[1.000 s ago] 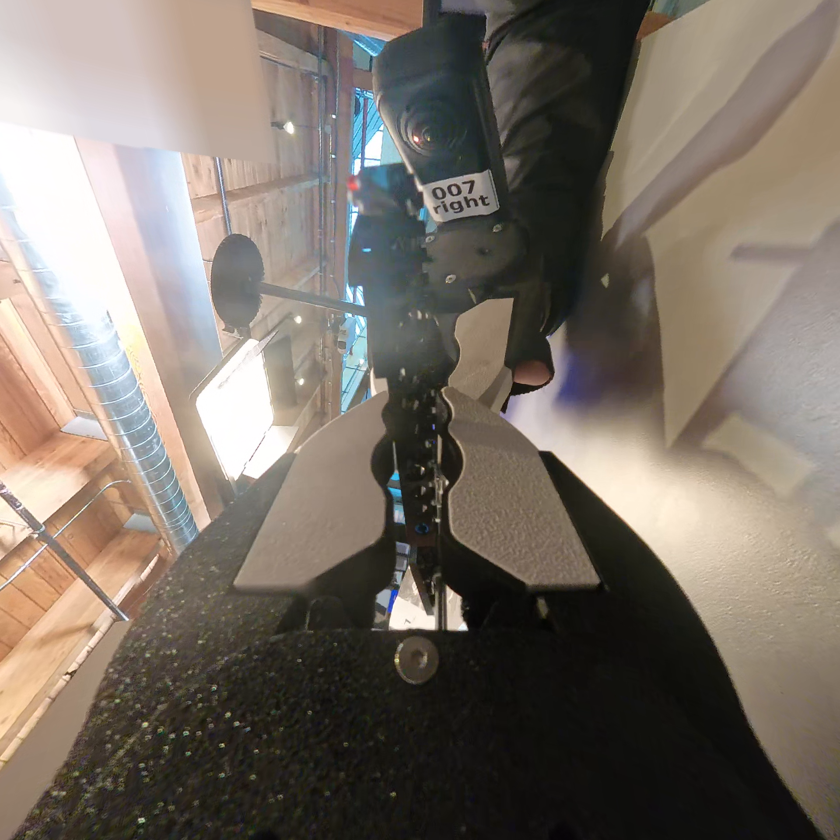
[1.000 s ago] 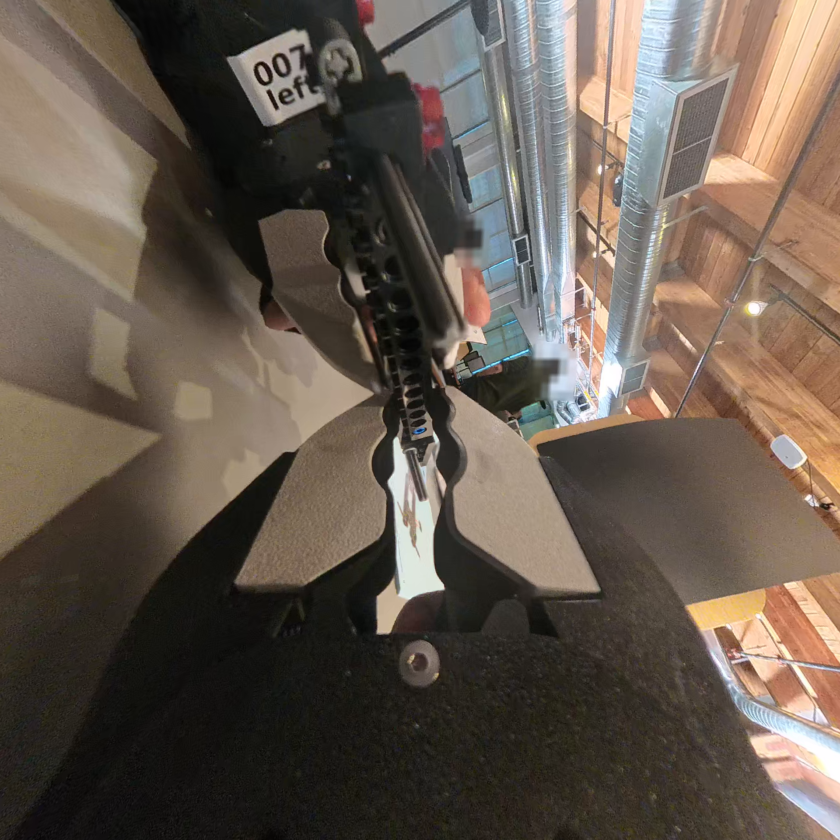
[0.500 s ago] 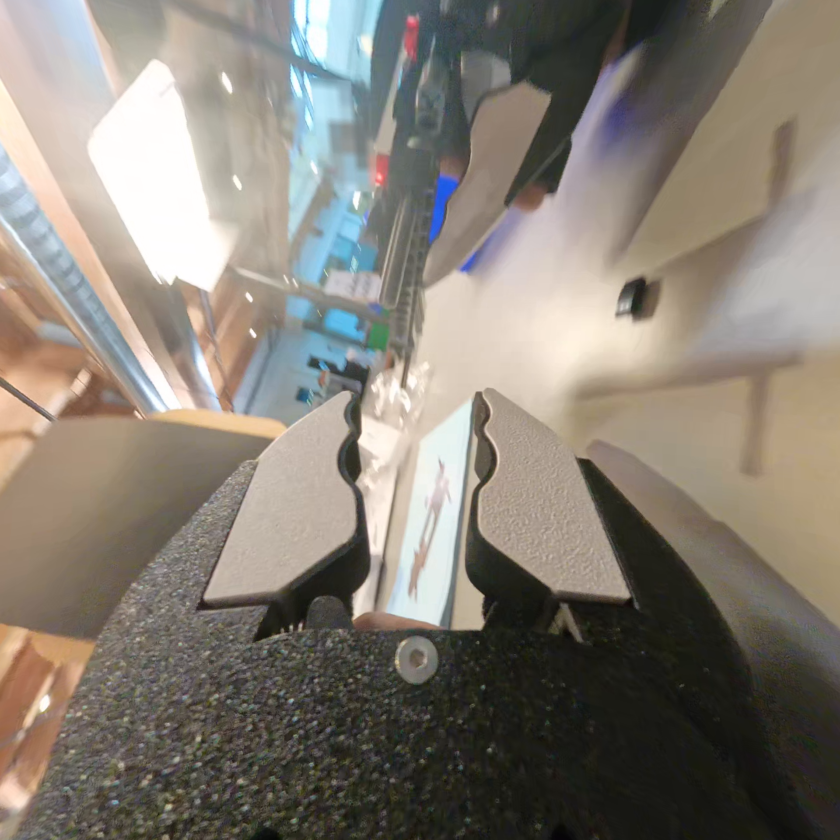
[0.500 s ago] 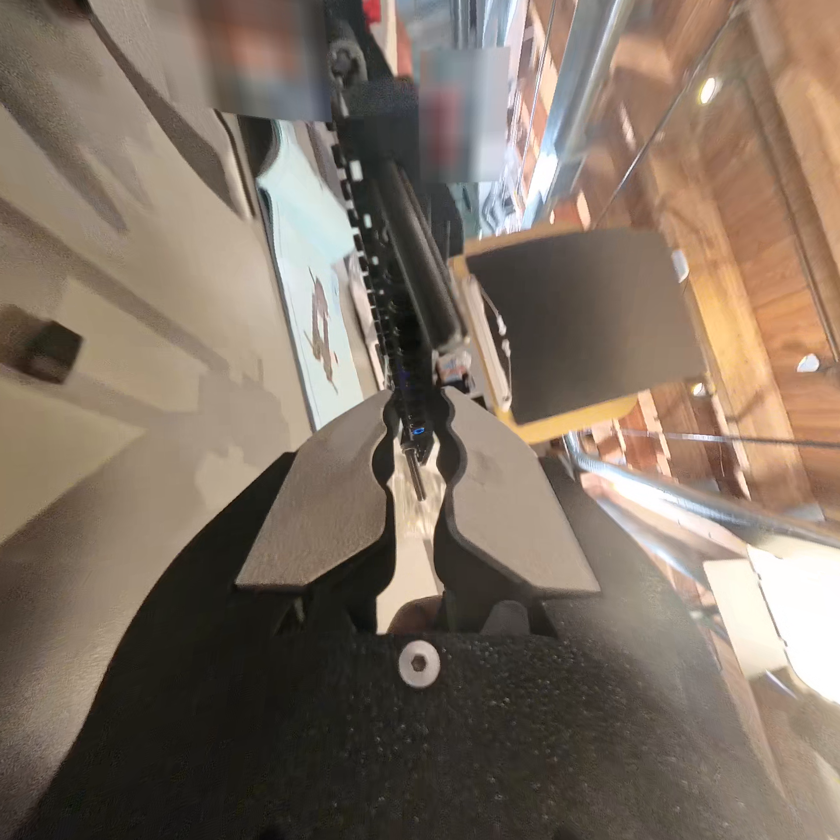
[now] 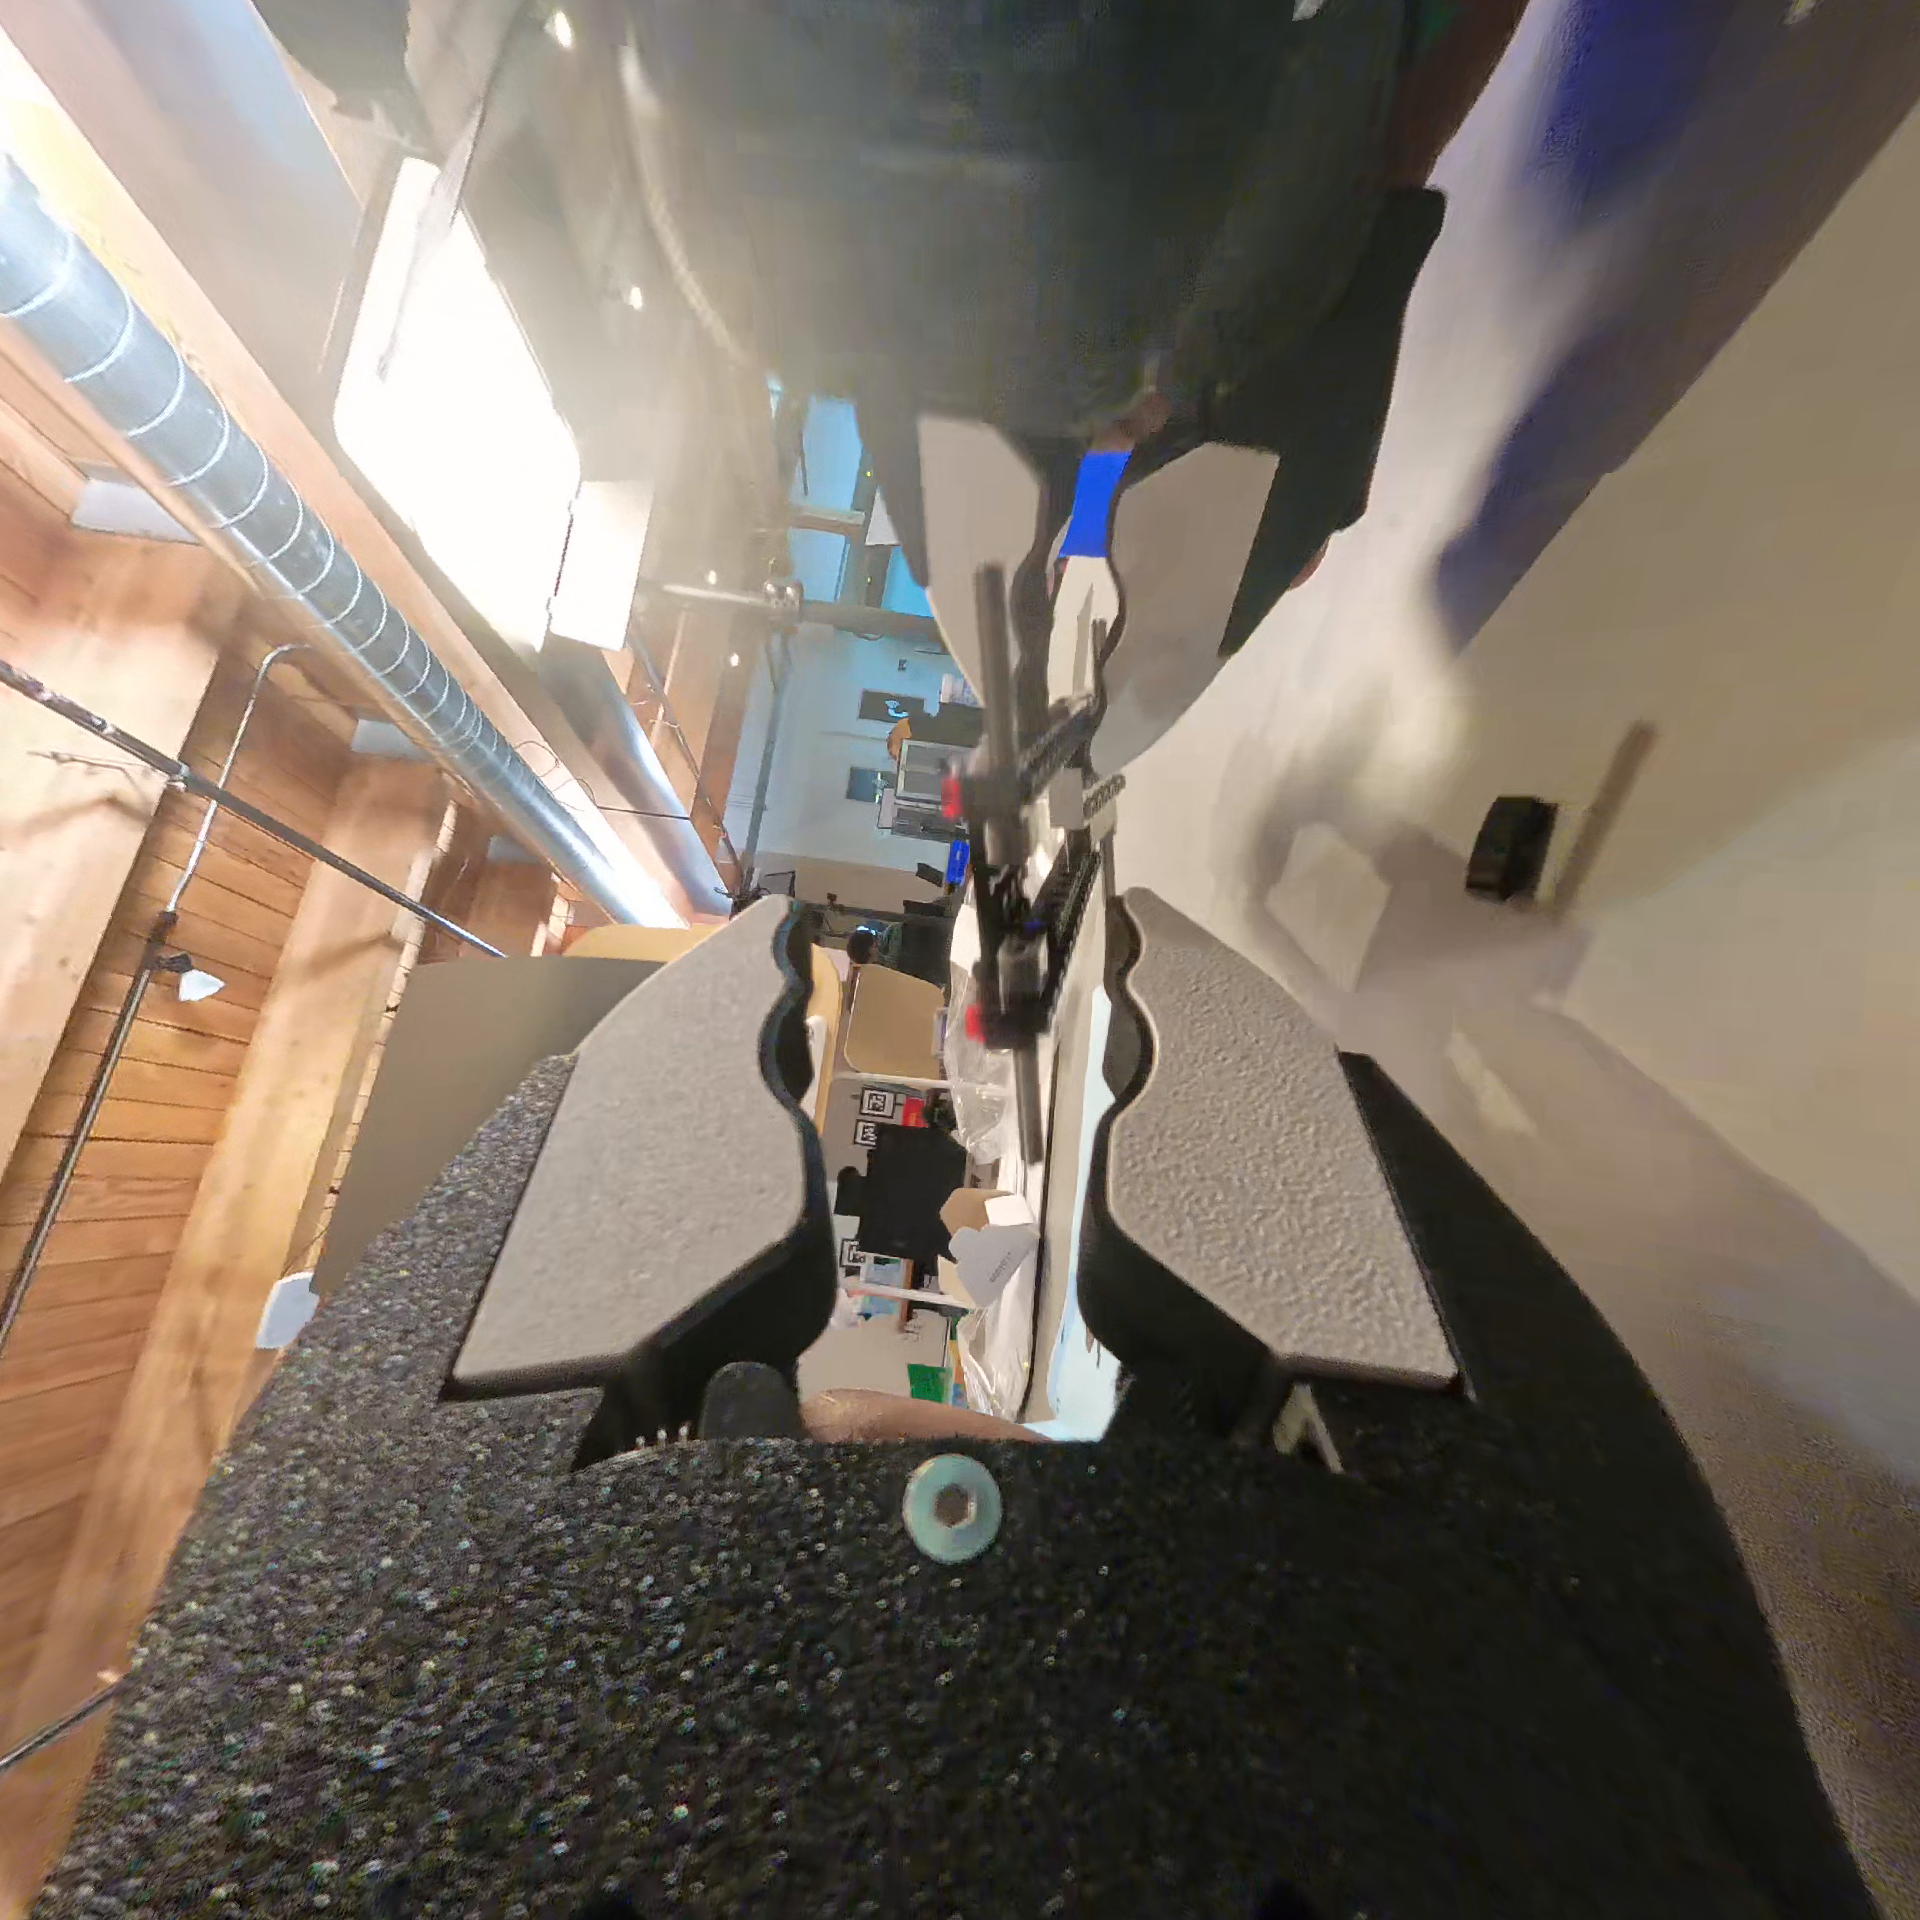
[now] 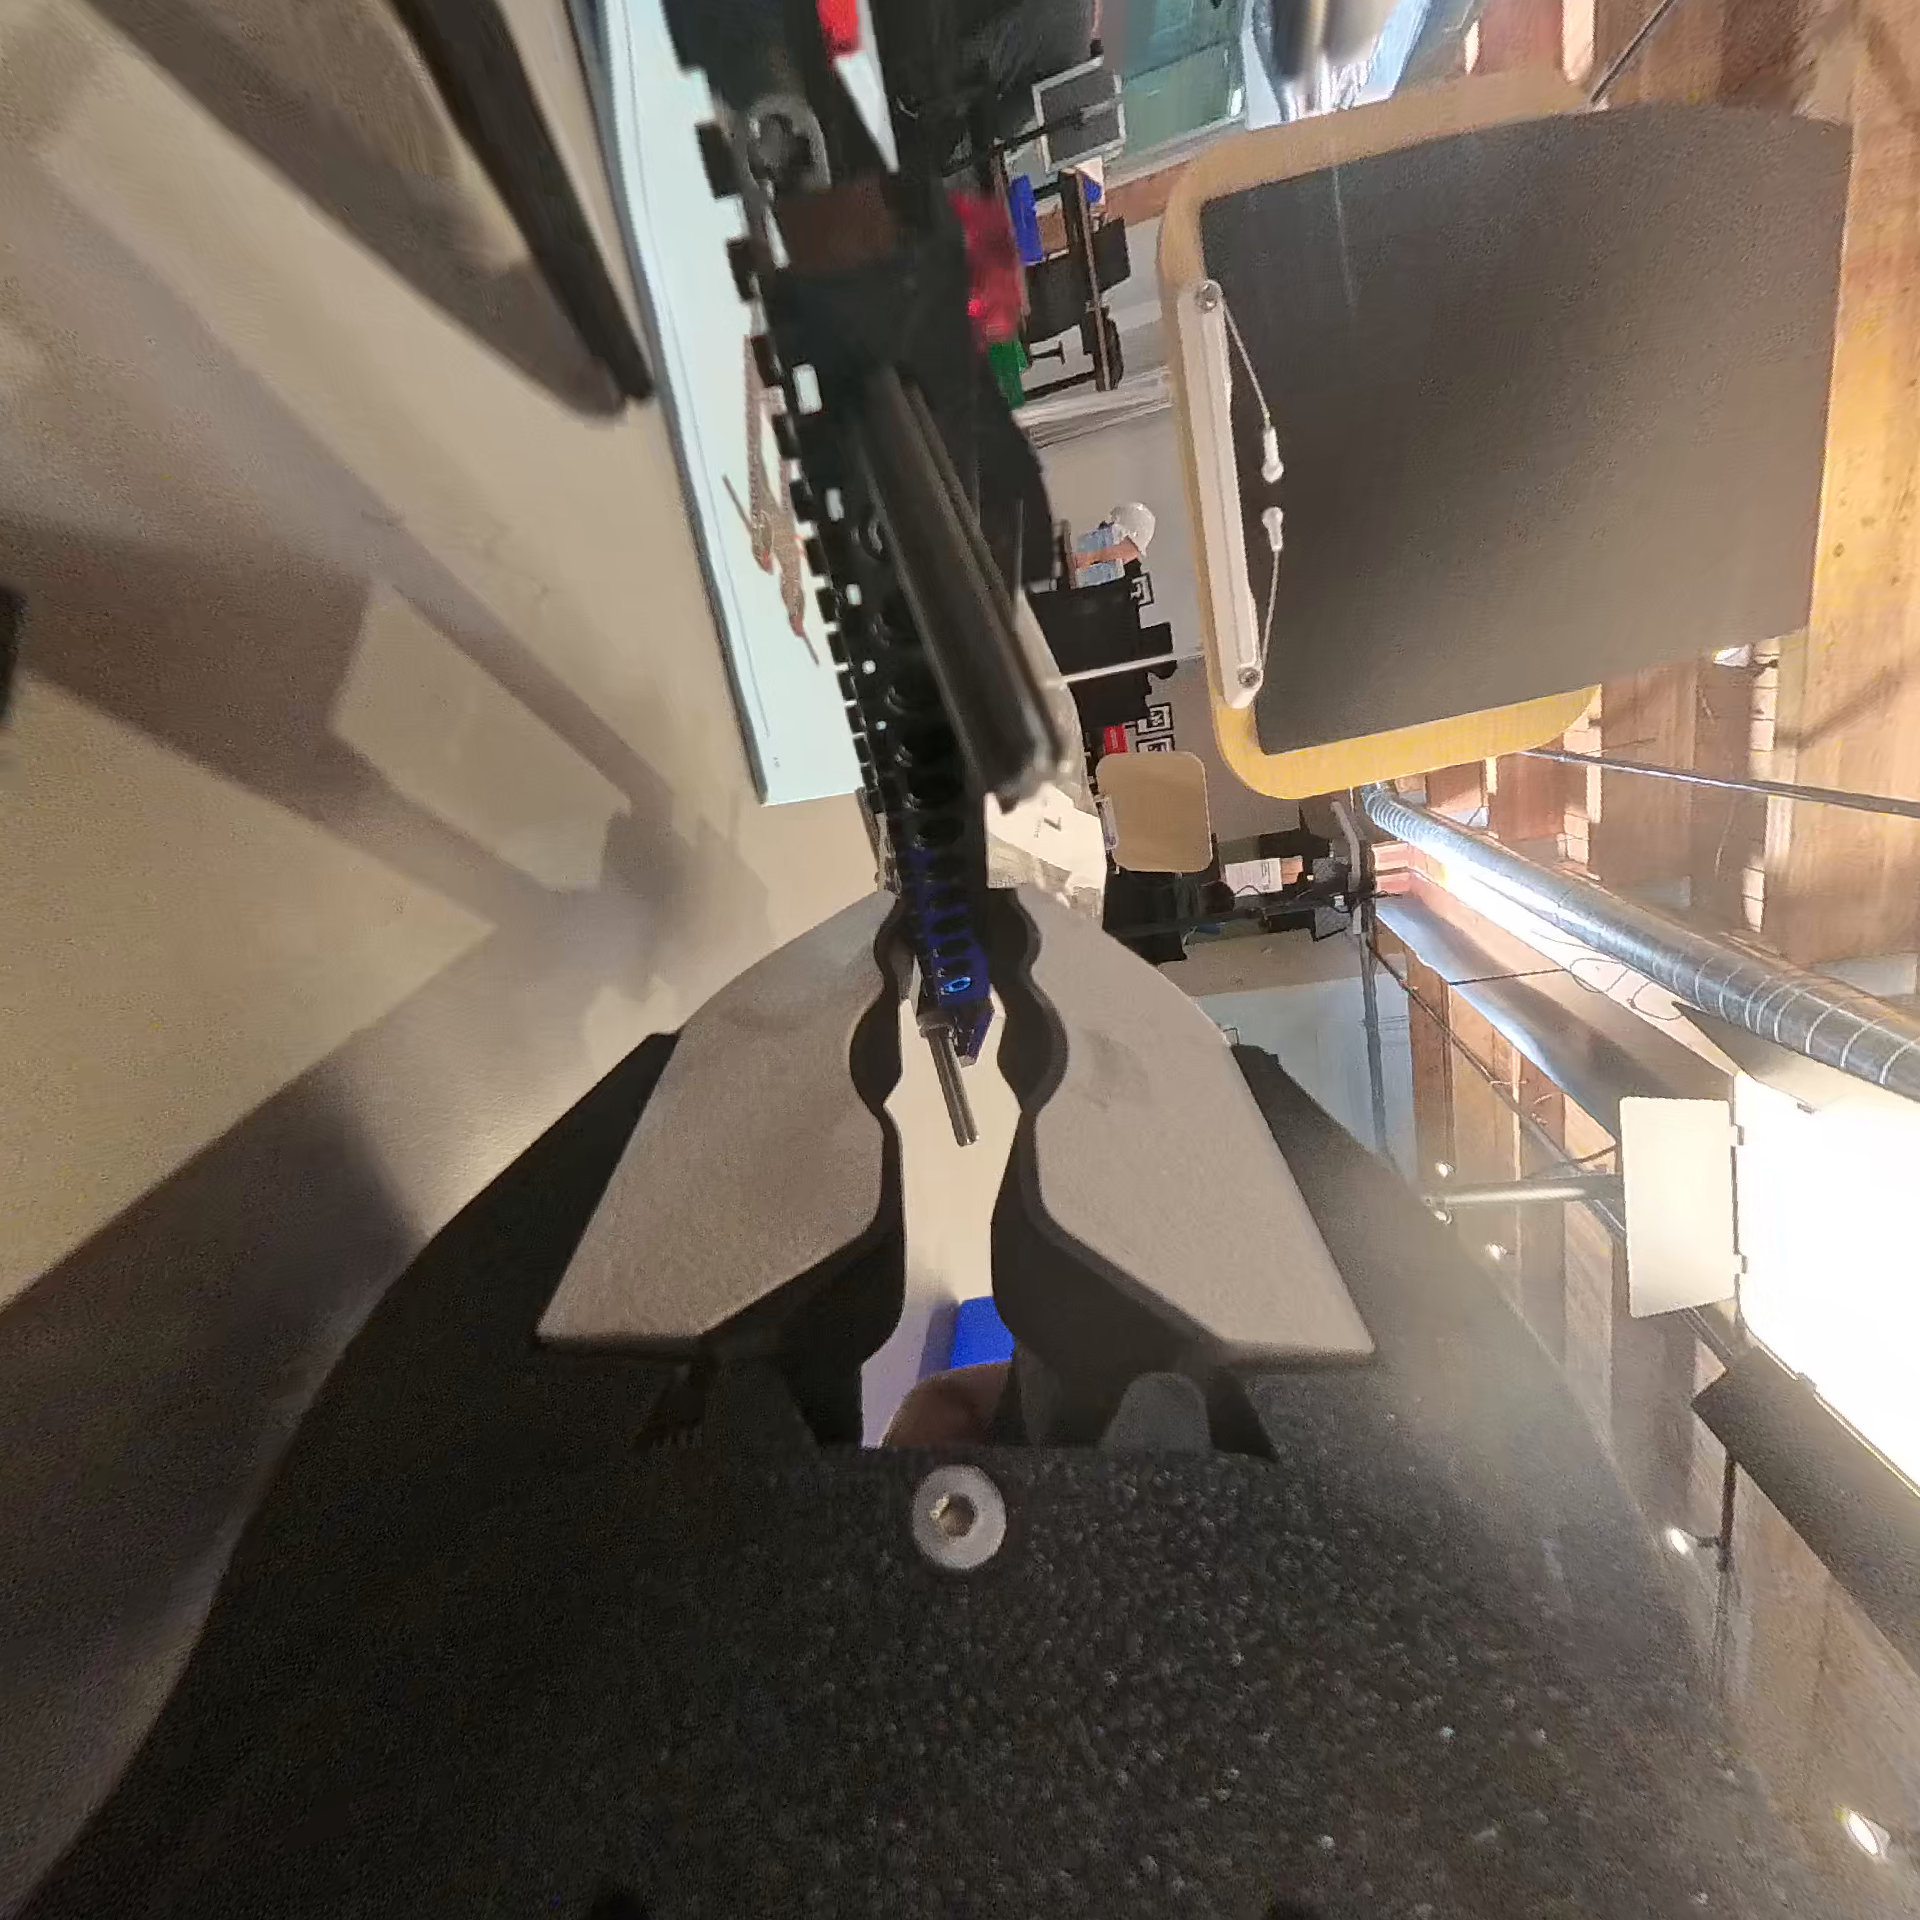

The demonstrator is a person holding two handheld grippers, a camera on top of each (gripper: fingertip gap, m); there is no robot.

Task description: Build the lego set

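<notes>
A long black assembly of holed building beams [image 6: 914,582] with grey axles, red pieces and a blue end piece [image 6: 951,971] is held in the air over a beige table. My right gripper [image 6: 951,935] is shut on its blue end, both pads pressing on it. In the left wrist view the same assembly [image 5: 1023,883] hangs from the right gripper's pale fingers [image 5: 1184,582]. My left gripper [image 5: 951,935] is open wide. The assembly's free end lies in line with the gap, and neither pad touches it.
A pale blue printed sheet [image 6: 717,416] lies on the beige table [image 6: 312,623]. Clear plastic bags [image 5: 982,1091] lie beside it. A small black block [image 5: 1507,862] sits on the table. A chair with a dark seat [image 6: 1507,416] stands beyond the table.
My left gripper was shut on the assembly a second ago; it has opened, let go and drawn back. My right gripper has kept its grasp while both views swung round.
</notes>
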